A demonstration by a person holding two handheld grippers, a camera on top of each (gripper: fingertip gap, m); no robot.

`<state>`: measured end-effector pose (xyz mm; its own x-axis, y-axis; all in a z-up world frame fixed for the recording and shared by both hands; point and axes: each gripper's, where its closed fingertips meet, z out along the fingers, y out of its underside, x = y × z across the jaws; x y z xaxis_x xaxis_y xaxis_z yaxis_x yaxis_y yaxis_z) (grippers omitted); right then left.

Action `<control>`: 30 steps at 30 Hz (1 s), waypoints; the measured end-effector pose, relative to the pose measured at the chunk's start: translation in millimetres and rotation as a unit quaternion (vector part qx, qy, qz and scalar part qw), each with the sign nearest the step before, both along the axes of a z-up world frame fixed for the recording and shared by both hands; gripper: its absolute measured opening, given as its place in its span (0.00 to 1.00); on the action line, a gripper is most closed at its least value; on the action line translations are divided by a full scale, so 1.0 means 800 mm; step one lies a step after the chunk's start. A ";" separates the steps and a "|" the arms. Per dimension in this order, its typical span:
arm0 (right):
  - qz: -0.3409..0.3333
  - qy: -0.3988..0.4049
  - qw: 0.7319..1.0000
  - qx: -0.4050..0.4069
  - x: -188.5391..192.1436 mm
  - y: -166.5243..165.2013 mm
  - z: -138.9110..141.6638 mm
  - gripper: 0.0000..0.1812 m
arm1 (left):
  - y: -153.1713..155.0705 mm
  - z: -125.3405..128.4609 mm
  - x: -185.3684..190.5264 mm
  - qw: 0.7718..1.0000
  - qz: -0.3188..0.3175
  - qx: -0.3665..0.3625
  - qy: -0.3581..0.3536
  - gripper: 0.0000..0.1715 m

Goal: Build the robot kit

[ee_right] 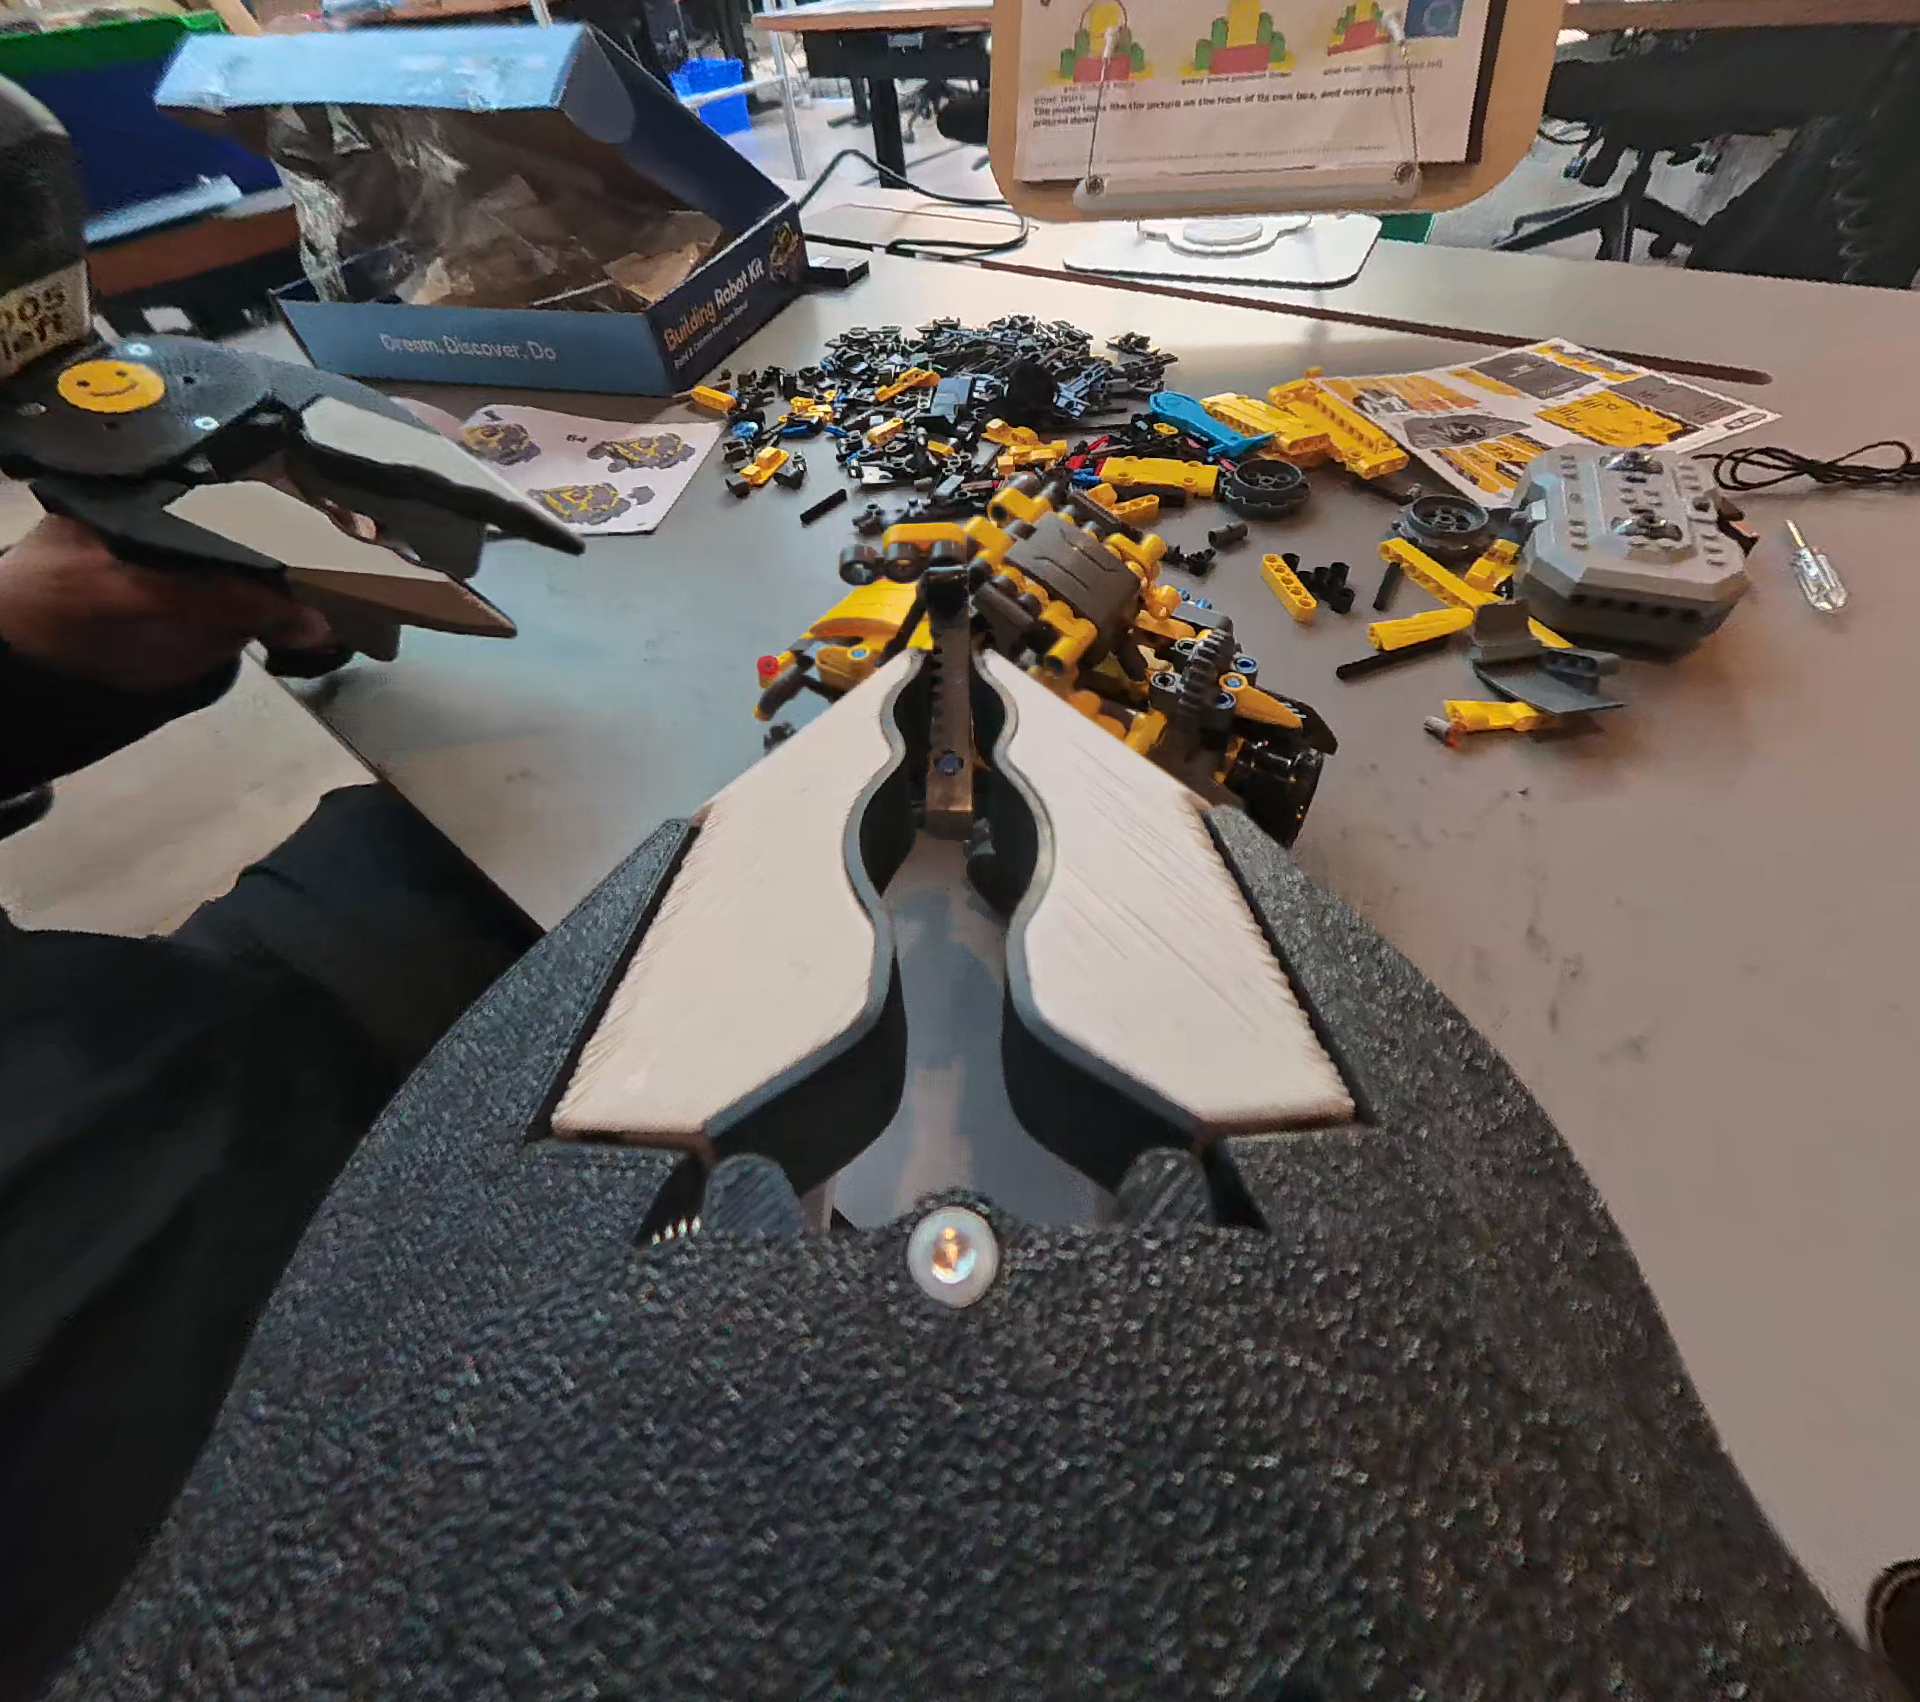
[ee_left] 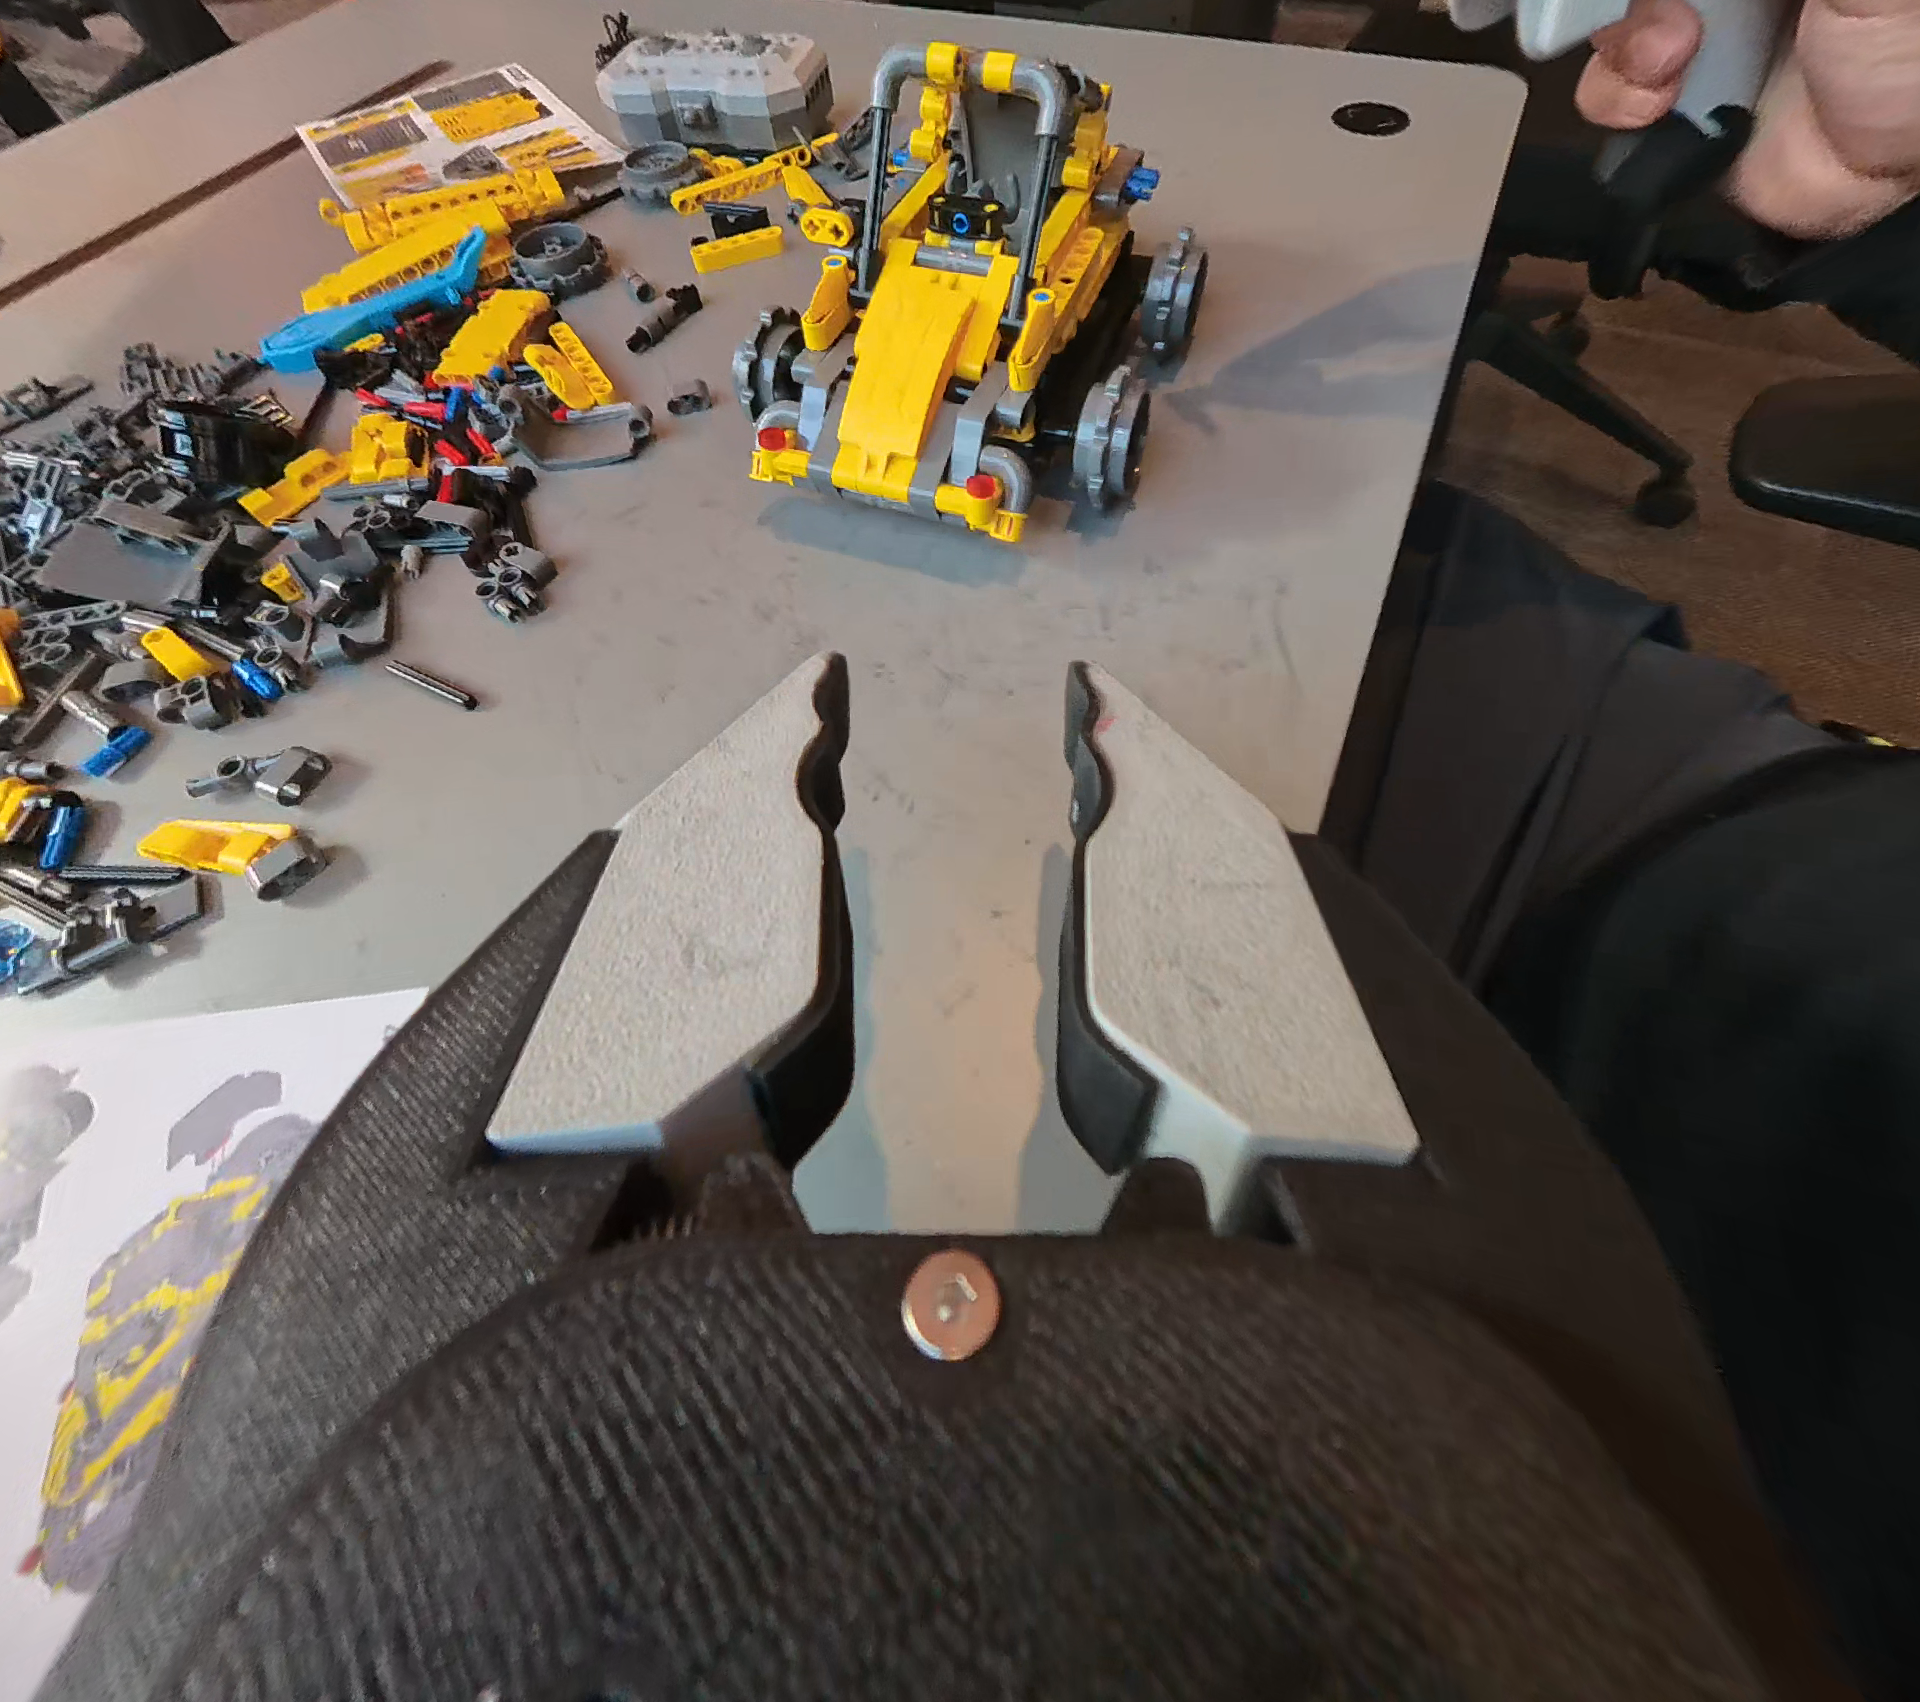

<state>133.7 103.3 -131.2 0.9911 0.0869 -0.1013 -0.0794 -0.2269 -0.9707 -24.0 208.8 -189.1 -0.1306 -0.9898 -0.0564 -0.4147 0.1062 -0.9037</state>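
Plastic brick stuff all over the bench [ee_left: 1195, 572] here. The right hand-held gripper [ee_right: 948, 660] is clamped on a small sub-assembly [ee_right: 948, 779]: a black toothed strip on a grey beam. From the left wrist view you can see yellow and grey connectors poking past the fingertips. It's held up in the air, well above the bench and off to the right of the yellow buggy [ee_left: 956, 322], which sits on its wheels mid-bench. The left hand-held gripper [ee_left: 956, 686] has its jaws apart with nothing in them, hovering low over bare bench in front of the buggy.

The held bit looks light and stiff, but I'd guess it's only friction-fit, so pins and bushes could pop off if it gets squeezed across a joint. Smooth plastic is slippery too. The flat sides of the beam seem the safest spot to grab, and that's roughly where it's pinched.

The buggy I'd take by the chassis sides, not the roll cage, which looks flimsy.

Left of the buggy there's a loose parts pile [ee_left: 312, 457], with a grey battery box [ee_left: 717, 83] and a printed sheet [ee_left: 457, 130] farther back.
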 end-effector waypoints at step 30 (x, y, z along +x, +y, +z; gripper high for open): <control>0.009 -0.009 0.999 -0.045 0.017 0.013 -0.067 0.04 | -0.002 0.001 -0.004 0.994 -0.045 -0.103 -0.007 0.13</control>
